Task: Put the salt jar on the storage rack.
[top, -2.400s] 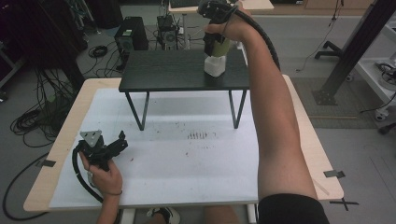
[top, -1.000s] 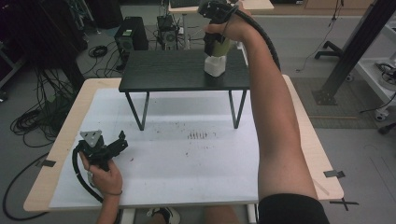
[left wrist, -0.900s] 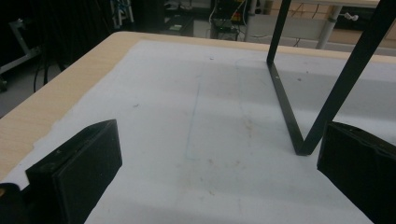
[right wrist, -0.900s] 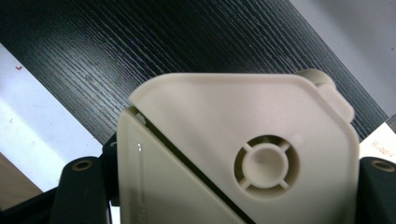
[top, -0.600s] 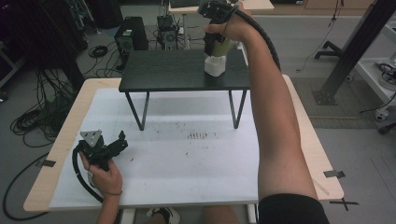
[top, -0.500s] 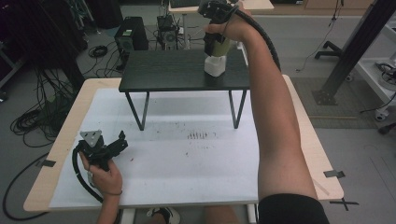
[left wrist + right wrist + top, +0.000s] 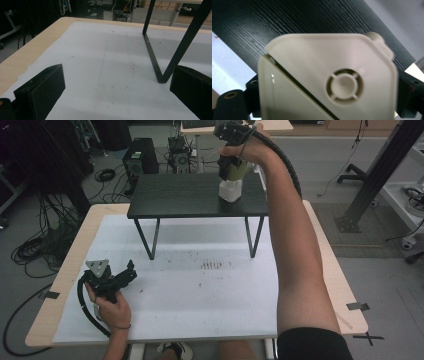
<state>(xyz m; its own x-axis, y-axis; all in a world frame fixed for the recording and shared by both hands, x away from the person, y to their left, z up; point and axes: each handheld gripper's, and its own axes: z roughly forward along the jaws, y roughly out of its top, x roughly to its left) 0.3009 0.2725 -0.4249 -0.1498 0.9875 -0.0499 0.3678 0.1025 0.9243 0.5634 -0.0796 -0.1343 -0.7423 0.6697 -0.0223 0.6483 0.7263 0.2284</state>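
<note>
Right gripper stands over the far right part of the black raised shelf, pointing down at a cream container that rests on the shelf top. Its jaws have just been opening; the container sits between them. In the right gripper view the cream lid lies between the two black jaws, one at each side of it; whether the pads press on it cannot be told. Against the earlier high views, hand, forearm and container keep the same place; nothing else on the shelf has shifted.

Left gripper lies low on the white table mat, near the front left corner, unchanged in position. Its jaws stand wide apart with nothing between them; a shelf leg stands ahead of them.
</note>
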